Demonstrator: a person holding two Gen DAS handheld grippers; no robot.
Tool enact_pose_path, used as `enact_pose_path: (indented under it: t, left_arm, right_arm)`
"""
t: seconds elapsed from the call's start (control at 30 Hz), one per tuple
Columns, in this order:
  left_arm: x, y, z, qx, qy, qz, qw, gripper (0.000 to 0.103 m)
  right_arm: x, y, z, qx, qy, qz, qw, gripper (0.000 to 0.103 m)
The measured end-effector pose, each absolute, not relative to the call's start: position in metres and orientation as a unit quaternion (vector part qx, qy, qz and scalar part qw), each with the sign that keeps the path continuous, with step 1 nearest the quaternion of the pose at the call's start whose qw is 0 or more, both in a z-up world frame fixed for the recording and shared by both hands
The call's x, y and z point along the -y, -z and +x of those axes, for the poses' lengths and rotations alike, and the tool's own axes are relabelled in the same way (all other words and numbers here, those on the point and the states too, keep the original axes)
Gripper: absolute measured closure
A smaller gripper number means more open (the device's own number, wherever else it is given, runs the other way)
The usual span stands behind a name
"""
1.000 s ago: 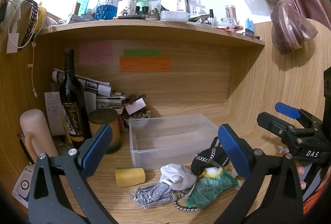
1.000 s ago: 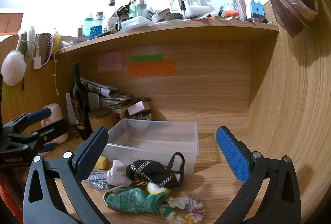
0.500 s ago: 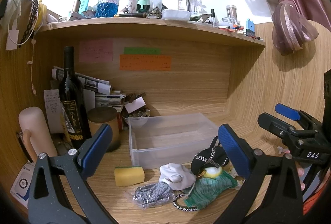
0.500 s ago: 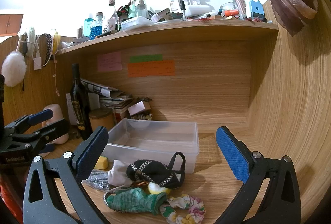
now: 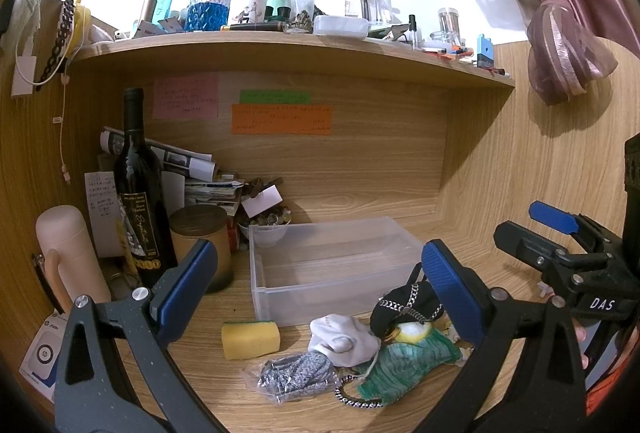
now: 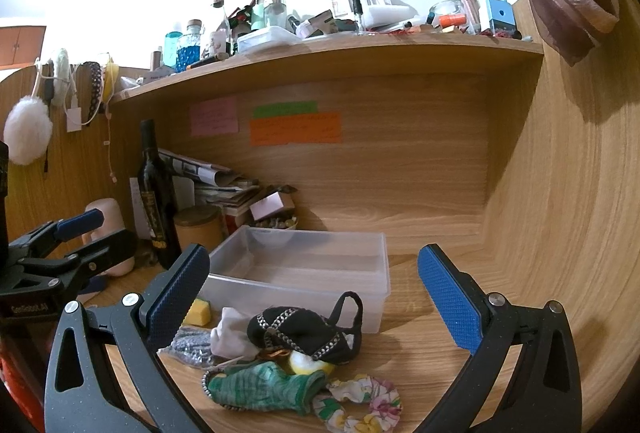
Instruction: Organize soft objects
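A pile of soft things lies on the wooden desk in front of a clear plastic bin [image 5: 332, 265] [image 6: 296, 273]: a yellow sponge [image 5: 250, 340], a grey knit item in a bag [image 5: 296, 377], a white cloth [image 5: 344, 337], a black chain-trimmed pouch [image 6: 300, 329], a green cloth [image 6: 264, 387] and a floral scrunchie [image 6: 360, 401]. The bin is empty. My left gripper [image 5: 316, 289] is open and empty, above the pile. My right gripper [image 6: 312, 297] is open and empty, over the pile's right side. Each gripper shows in the other's view.
A dark wine bottle [image 5: 138, 193], a round wooden-lidded tin [image 5: 200, 241], a pink flask [image 5: 68, 257] and stacked papers [image 5: 192, 177] crowd the back left corner. A shelf [image 5: 280, 45] full of bottles overhangs the desk. A wooden side wall [image 6: 560, 213] stands at the right.
Both views have shifted very slightly; the grippers stay open and nothing on the desk has moved.
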State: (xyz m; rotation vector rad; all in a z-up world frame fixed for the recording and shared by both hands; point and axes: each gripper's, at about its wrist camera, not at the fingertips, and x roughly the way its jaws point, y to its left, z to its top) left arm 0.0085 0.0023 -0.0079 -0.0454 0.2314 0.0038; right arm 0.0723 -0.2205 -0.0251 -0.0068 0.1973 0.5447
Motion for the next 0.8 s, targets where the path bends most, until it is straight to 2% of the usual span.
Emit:
enact_pose_path:
  t: [0.37, 0.57, 0.6, 0.67, 0.8]
  left_arm:
    - [-0.005, 0.02, 0.014, -0.138, 0.006, -0.032, 0.99, 0.0]
    - [-0.009, 0.042, 0.02, -0.175, 0.003, -0.036, 0.984, 0.0]
    - [-0.011, 0.047, 0.022, -0.186, 0.003, -0.044, 0.981, 0.001]
    - [-0.012, 0.055, 0.026, -0.205, 0.01, -0.049, 0.977, 0.011]
    - [-0.021, 0.077, 0.034, -0.245, -0.004, -0.056, 0.968, 0.015]
  right_arm:
    - [0.218, 0.03, 0.073, -0.096, -0.276, -0.009, 0.956, 0.0]
    - [0.228, 0.044, 0.082, -0.122, -0.271, -0.009, 0.955, 0.0]
    - [0.231, 0.048, 0.085, -0.131, -0.269, -0.011, 0.954, 0.001]
    - [0.236, 0.059, 0.092, -0.156, -0.266, -0.011, 0.951, 0.011]
    - [0.244, 0.076, 0.101, -0.195, -0.255, -0.021, 0.947, 0.016]
